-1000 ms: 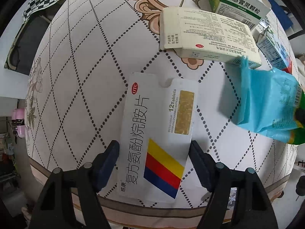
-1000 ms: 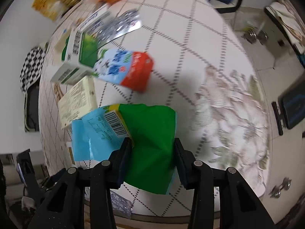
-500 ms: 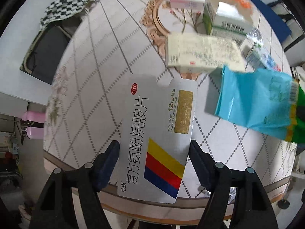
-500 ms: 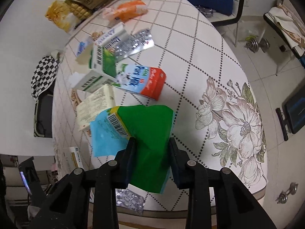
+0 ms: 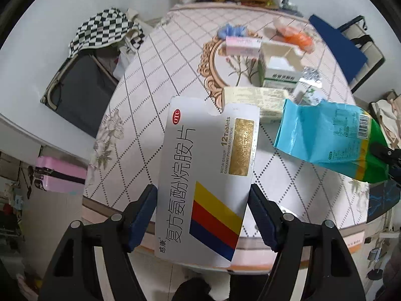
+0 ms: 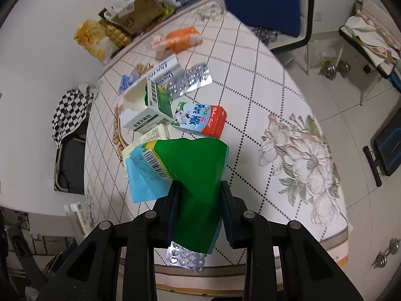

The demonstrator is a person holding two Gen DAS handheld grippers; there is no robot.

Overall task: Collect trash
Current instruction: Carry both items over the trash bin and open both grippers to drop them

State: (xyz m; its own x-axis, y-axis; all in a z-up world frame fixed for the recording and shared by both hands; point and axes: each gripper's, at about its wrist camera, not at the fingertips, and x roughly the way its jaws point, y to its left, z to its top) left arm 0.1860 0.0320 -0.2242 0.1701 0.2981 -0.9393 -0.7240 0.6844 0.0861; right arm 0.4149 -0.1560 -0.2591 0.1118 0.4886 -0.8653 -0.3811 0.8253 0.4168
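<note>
Left wrist view: the left gripper (image 5: 201, 210) is clamped on a flat white medicine box (image 5: 205, 175), its pads pressed against the box's two long edges, and the box is held clear above the near edge of the table (image 5: 150, 100). Off to the right a crumpled blue-and-green bag (image 5: 325, 135) hangs in the air too, pinched at its green end by the right gripper (image 5: 386, 155) at the frame's edge. Down on the table's middle sit a cream box (image 5: 253, 97), an opened green-and-white carton (image 5: 280, 70) and a pink box (image 5: 241, 46), with an orange packet (image 5: 298, 36) near the far edge. Right wrist view: the right gripper (image 6: 199, 208) has just been closing its jaws and is gripping the blue-and-green bag (image 6: 195, 173), green part bunched between the pads, above the table's near edge. A silver blister pack (image 6: 185, 255) shows just below the bag. On the table's middle lies a milk carton (image 6: 200, 121), touching the green-and-white carton (image 6: 153, 107).
</note>
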